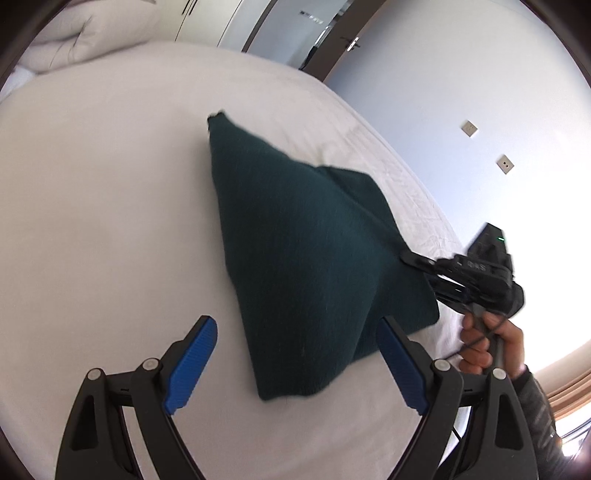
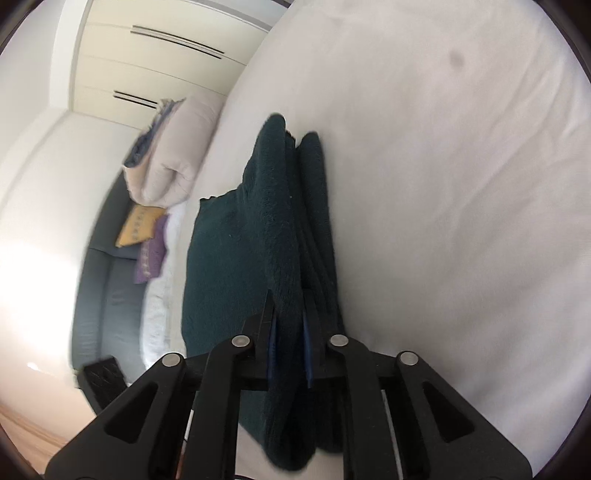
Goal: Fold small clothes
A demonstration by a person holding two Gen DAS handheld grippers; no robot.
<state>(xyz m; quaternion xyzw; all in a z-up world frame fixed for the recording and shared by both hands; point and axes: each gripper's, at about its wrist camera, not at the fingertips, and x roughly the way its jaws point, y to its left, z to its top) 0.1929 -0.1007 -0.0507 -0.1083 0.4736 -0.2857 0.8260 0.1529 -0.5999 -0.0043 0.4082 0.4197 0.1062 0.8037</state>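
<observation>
A dark green knitted cloth (image 1: pixel 295 251) lies on the white bed (image 1: pixel 92 203), its right side lifted into a peak. My right gripper (image 1: pixel 406 258) is shut on the cloth's right edge and holds it off the sheet. In the right wrist view the bunched cloth (image 2: pixel 288 240) is pinched between the blue pads of the right gripper (image 2: pixel 290 325). My left gripper (image 1: pixel 295 332) is open and empty, just above the cloth's near corner, its blue pads on either side of it.
A folded white duvet (image 1: pixel 74 33) lies at the head of the bed, also in the right wrist view (image 2: pixel 177 155). A grey sofa (image 2: pixel 107 295) with yellow and purple cushions stands beside the bed. The bed's right edge (image 1: pixel 424 206) runs near a white wall.
</observation>
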